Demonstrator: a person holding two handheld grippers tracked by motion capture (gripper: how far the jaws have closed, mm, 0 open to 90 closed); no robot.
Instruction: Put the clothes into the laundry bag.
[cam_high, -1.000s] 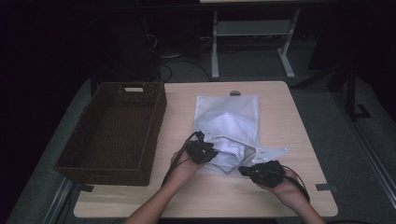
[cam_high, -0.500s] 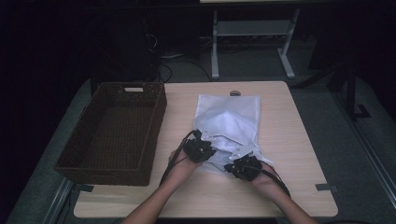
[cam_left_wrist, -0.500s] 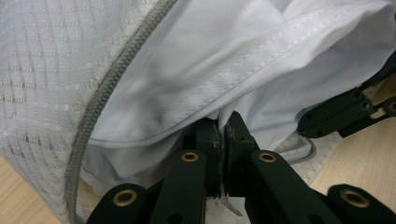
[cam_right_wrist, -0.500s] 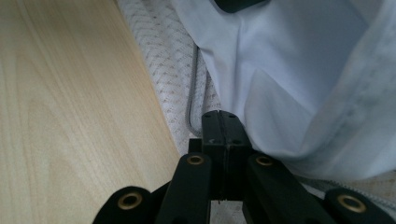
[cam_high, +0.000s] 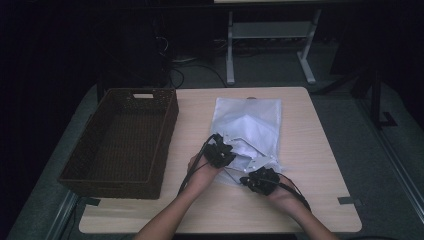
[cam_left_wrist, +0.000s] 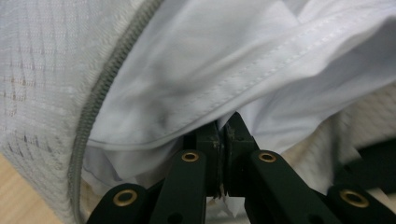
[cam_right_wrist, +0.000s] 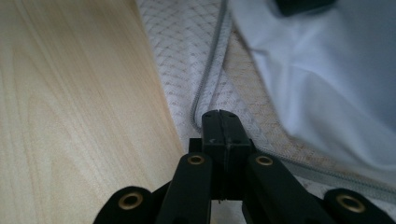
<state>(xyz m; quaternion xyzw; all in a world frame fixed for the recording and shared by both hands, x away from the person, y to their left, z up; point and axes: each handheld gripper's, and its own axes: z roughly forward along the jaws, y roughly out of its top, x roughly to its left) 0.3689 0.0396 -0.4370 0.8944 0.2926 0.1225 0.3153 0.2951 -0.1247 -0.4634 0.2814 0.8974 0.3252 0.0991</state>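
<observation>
On the counter (cam_high: 310, 150), the left tool (cam_left_wrist: 223, 135) is clamped on white cloth (cam_left_wrist: 243, 60); the right tool (cam_right_wrist: 223, 122) pinches the mesh bag (cam_right_wrist: 187, 60) by its zipper (cam_right_wrist: 210, 79).

The left gripper (cam_left_wrist: 223, 133) has its black jaws pressed together on a fold of white cloth (cam_left_wrist: 243, 60), its stitched hem running across just above the tips. The cloth bulges out of a white mesh bag (cam_left_wrist: 42, 70), whose grey zipper (cam_left_wrist: 100, 93) curves down the left side. A corner of pale wooden table (cam_left_wrist: 14, 196) shows at the lower left.
</observation>
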